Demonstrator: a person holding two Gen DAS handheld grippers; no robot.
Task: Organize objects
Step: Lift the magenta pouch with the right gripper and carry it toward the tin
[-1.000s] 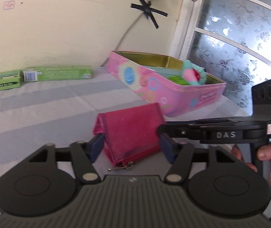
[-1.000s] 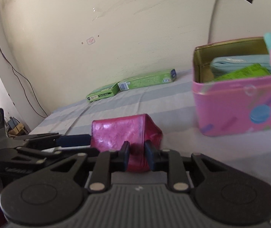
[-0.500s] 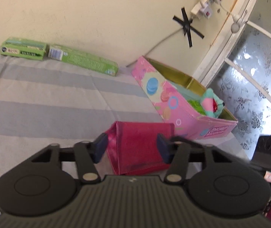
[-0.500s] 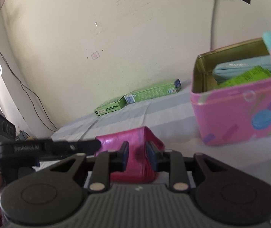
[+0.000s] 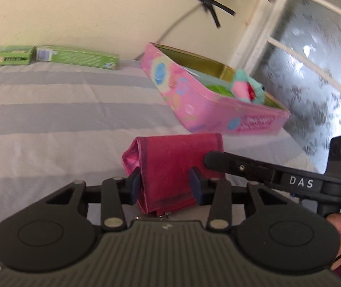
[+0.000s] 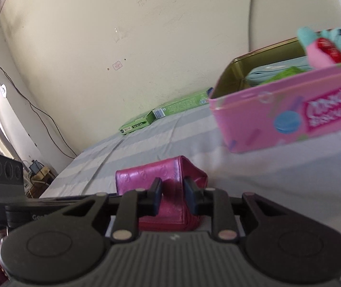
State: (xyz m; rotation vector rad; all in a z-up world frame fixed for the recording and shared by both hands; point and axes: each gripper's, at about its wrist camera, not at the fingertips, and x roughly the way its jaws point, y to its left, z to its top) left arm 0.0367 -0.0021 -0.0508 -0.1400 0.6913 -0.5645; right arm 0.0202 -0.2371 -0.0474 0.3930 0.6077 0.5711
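A magenta wallet (image 5: 175, 167) is held between both grippers above the striped cloth. My left gripper (image 5: 165, 186) is shut on its near end, with the zipper pull hanging below. My right gripper (image 6: 172, 197) is shut on the wallet (image 6: 168, 191) from the other side; its arm shows at the right of the left wrist view (image 5: 266, 169). A pink tin box (image 5: 208, 100) stands open behind the wallet, holding a teal pouch, green items and a plush toy (image 5: 244, 86). The box also shows in the right wrist view (image 6: 290, 117).
Two green cartons (image 5: 50, 56) lie along the wall at the back left; they also show in the right wrist view (image 6: 165, 113). A frosted glass door (image 5: 314, 76) is to the right. The striped cloth (image 5: 50, 124) covers the surface. Cables hang on the wall.
The left gripper has closed from around the wallet onto it. Both grippers with the wallet have moved nearer the pink box, which looms larger in the right wrist view.
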